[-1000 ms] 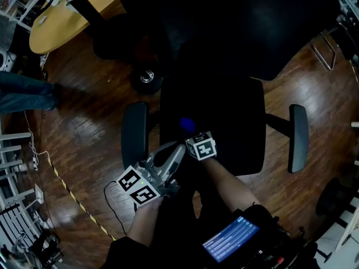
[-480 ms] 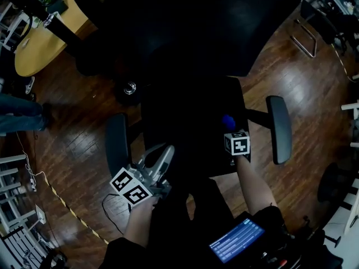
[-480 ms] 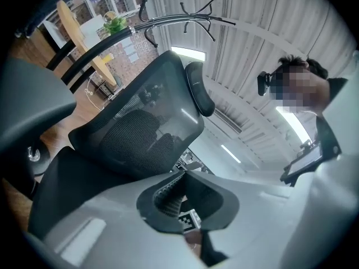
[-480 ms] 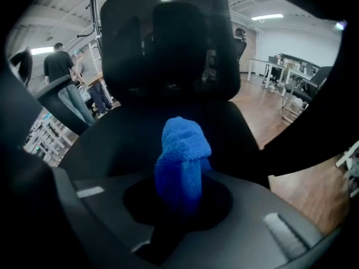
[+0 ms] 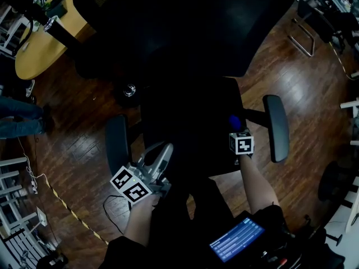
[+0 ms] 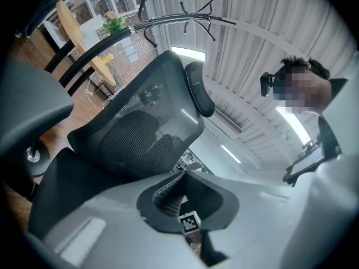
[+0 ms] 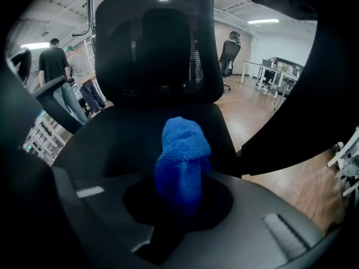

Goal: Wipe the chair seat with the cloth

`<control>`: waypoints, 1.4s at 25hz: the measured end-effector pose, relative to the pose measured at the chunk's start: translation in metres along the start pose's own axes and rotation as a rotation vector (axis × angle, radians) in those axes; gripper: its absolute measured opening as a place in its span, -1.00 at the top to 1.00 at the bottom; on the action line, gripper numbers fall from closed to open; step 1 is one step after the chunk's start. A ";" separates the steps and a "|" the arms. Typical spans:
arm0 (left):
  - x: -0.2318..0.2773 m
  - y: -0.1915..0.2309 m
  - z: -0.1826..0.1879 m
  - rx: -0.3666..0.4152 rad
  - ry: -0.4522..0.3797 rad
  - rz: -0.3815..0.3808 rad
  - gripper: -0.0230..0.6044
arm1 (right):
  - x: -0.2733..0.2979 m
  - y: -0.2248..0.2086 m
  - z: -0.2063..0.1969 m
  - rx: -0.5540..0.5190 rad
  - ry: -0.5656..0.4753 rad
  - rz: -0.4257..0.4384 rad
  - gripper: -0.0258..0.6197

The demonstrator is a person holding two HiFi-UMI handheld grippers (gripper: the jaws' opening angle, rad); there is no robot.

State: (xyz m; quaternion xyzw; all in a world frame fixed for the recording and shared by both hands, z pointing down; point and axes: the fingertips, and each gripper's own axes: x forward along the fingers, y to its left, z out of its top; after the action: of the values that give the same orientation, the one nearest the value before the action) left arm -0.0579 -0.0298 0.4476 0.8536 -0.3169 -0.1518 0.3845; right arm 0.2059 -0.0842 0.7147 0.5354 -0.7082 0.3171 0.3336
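Note:
A black office chair fills the head view, its seat point(image 5: 190, 122) between two armrests. My right gripper point(image 5: 238, 132) is over the seat's right side, close to the right armrest point(image 5: 276, 128), shut on a blue cloth point(image 5: 234, 121). In the right gripper view the bunched cloth point(image 7: 182, 144) sticks out past the right gripper point(image 7: 179, 175) toward the seat point(image 7: 112, 139) and backrest point(image 7: 157, 43). My left gripper point(image 5: 161, 150) hovers at the seat's front left corner beside the left armrest point(image 5: 116, 144), shut and holding nothing. The left gripper point(image 6: 185, 175) points up at the mesh backrest point(image 6: 140, 128).
The chair stands on a dark wooden floor point(image 5: 73, 128). A round yellow table point(image 5: 39, 49) is at the upper left, a person's legs point(image 5: 19, 119) at the left edge, another chair's frame point(image 5: 303, 38) at the upper right. A cable and striped tape point(image 5: 73, 214) lie lower left.
My right gripper has carried the cloth rightward across the seat, from left of centre to near the right armrest. The left gripper has stayed at the front left corner.

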 end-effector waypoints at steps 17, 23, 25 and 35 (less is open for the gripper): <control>-0.020 -0.004 0.022 0.019 -0.057 0.035 0.91 | 0.000 0.346 -0.047 -0.169 0.177 0.631 0.80; -0.022 0.000 0.023 0.018 -0.059 0.031 0.91 | 0.007 0.333 -0.056 -0.156 0.141 0.583 0.80; -0.020 -0.001 0.021 0.014 -0.059 0.023 0.91 | 0.009 0.311 -0.063 -0.161 0.151 0.536 0.80; -0.007 -0.005 0.015 0.022 -0.030 0.001 0.91 | -0.013 0.106 -0.078 -0.045 0.175 0.228 0.80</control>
State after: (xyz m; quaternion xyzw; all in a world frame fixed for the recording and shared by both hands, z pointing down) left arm -0.0684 -0.0311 0.4336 0.8553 -0.3247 -0.1611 0.3703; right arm 0.1163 0.0099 0.7389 0.4143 -0.7394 0.3826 0.3678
